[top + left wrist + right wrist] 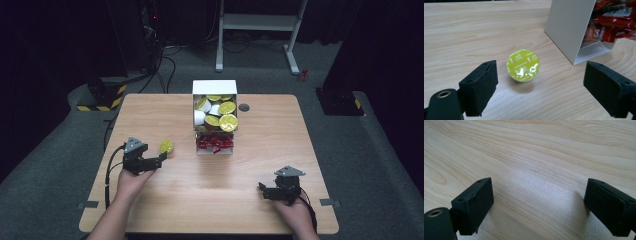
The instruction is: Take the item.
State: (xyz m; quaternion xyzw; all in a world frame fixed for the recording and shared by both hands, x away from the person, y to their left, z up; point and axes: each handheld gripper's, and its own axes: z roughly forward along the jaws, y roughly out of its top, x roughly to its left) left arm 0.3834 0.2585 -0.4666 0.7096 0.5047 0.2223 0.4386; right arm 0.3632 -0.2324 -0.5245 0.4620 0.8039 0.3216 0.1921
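One yellow-green coffee capsule [523, 65] lies loose on the wooden worktop [150, 200], apart from the white box [215, 88] that holds more capsules of the same kind above a lower compartment of red sachets [215, 144]. The capsule sits straight ahead of the left gripper [161, 158], centred in the gap between its jaws but just beyond their tips, as the left gripper view shows; its foil lid is tipped up toward that camera, so the capsule seems to rest on its side or at a slant, though the body is hidden behind the lid. The left jaws stand wide apart with nothing between them. The right gripper [261, 189] rests near the worktop's near right corner, well apart from the capsule and the box, its jaws also spread wide over bare wood. The left hand is plainly the nearer one; a short push forward would likely bring its jaws either side of the capsule.
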